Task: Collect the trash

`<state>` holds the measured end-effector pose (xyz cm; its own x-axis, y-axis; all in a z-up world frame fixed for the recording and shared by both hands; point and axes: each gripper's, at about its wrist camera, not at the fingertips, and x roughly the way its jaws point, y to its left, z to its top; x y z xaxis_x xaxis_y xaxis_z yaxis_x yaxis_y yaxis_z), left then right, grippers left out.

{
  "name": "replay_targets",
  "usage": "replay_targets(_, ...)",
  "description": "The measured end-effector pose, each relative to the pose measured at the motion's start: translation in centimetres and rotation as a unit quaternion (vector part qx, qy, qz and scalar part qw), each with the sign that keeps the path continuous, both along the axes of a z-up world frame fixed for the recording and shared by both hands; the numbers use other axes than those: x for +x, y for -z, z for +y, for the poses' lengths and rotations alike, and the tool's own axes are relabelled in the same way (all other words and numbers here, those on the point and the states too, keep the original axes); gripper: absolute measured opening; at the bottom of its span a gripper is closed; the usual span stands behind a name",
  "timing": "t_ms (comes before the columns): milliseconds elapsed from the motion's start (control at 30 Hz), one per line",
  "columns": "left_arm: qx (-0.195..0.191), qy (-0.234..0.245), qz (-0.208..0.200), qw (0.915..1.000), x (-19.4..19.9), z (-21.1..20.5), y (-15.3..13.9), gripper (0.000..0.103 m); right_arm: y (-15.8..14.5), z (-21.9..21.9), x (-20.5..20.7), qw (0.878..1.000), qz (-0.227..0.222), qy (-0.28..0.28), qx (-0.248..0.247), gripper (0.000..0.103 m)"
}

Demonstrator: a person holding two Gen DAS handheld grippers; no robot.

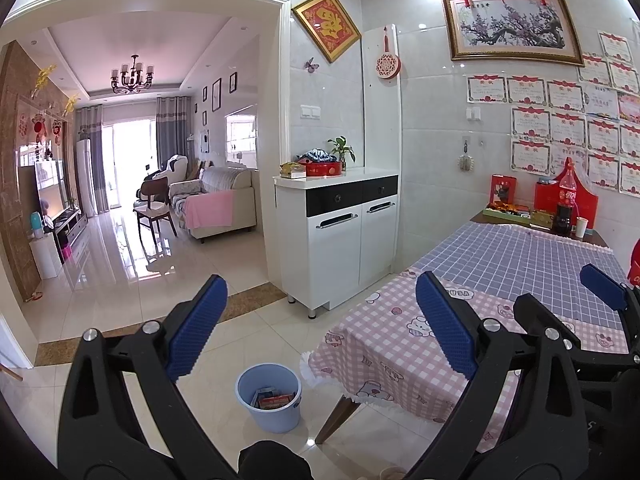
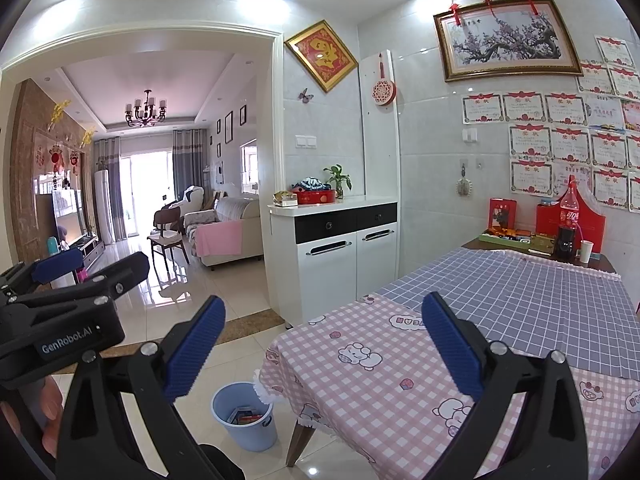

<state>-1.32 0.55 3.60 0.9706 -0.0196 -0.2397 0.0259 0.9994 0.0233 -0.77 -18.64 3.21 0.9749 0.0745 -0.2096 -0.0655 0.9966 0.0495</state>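
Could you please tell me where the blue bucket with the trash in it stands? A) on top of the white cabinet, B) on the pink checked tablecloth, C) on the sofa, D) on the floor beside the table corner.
D: the blue bucket stands on the tiled floor by the table corner, with packets lying inside it.

both grippers, left gripper and right gripper, held side by side, jaws spread wide, nothing in them

bucket: smooth blue plastic | tablecloth: matt checked cloth | floor: glossy tile | cabinet: glossy white
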Motion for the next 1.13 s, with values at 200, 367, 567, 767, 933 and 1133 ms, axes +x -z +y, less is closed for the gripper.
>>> replay_targets(200,0.002,-0.001,0.003,1.0,0.2,-0.1,0.2,0.093,0.0,-0.2,0.4,1.0,0.005,0.0,0.0,0.097)
replay_targets(367,0.002,-0.001,0.013,0.9999,0.9,-0.1,0.5,0.093,0.4,-0.8,1.1,1.0,0.011,0.0,0.004,0.097)
replay_targets(567,0.01,-0.005,0.022,0.9997,2.2,-0.7,0.7,0.093,1.3,-1.8,2.7,1.0,0.025,0.002,0.014,0.097)
replay_targets(767,0.025,-0.01,0.034,0.999,4.3,-2.0,1.0,0.093,2.6,-3.4,4.6,0.999,0.042,0.01,0.031,0.097)
replay_targets(933,0.035,-0.01,0.049,0.9981,6.3,-3.6,1.5,0.093,3.6,-5.3,6.5,0.997,0.056,0.018,0.044,0.097)
replay_targets(1133,0.051,0.006,0.074,0.9959,9.3,-6.7,2.7,0.093,5.4,-8.8,8.5,0.994,0.078,0.046,0.058,0.097)
